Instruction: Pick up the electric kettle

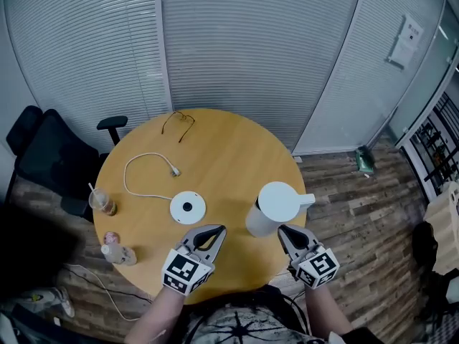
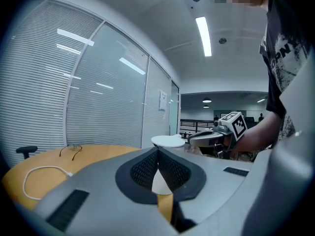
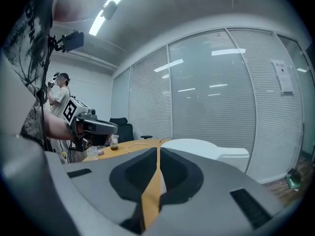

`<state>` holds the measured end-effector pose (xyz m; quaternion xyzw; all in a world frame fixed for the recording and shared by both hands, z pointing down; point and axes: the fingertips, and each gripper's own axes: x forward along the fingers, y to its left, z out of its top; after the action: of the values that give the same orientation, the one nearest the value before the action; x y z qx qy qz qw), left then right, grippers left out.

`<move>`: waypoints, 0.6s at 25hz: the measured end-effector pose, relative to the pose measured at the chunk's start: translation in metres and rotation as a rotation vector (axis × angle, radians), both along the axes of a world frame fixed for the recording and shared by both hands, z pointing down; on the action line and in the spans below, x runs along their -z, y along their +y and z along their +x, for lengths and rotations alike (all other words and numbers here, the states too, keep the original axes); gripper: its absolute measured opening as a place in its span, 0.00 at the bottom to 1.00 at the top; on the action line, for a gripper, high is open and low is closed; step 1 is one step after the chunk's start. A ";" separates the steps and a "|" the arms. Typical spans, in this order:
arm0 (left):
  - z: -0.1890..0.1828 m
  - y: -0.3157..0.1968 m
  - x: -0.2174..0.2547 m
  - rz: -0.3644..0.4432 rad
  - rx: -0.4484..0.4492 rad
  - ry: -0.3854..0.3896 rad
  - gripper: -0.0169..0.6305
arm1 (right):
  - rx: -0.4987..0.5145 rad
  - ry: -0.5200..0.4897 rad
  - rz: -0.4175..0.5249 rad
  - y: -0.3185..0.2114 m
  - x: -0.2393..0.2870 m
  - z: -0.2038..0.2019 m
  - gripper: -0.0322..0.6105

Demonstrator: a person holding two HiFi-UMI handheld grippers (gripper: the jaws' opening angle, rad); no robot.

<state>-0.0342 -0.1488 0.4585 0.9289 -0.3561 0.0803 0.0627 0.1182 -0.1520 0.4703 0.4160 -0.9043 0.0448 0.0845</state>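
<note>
on the worktop the electric kettle is ungripped; left tool and right tool are closed empty; reopening is needed.

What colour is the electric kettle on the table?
The cylindrical electric kettle is white; the head view shows it best.

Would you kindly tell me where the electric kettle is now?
In the head view, the kettle stands right of the round base, just ahead of the right gripper.

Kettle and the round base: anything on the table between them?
No. The head view shows only bare table between the kettle and the round base; the left gripper hangs just nearer the person than that gap.
</note>
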 end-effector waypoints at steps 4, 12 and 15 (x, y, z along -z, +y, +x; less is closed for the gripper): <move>-0.010 0.002 0.001 0.000 0.030 0.009 0.03 | 0.037 -0.017 -0.009 0.003 0.001 -0.015 0.11; -0.025 0.007 -0.003 -0.007 0.062 0.008 0.03 | 0.072 -0.020 -0.025 0.002 -0.009 -0.035 0.11; -0.030 0.005 -0.003 -0.008 0.069 0.008 0.03 | 0.091 -0.012 -0.021 0.001 -0.007 -0.044 0.09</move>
<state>-0.0639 -0.1436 0.4612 0.9161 -0.3873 0.0756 0.0704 0.0740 -0.1509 0.4777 0.3731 -0.9224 0.0530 0.0853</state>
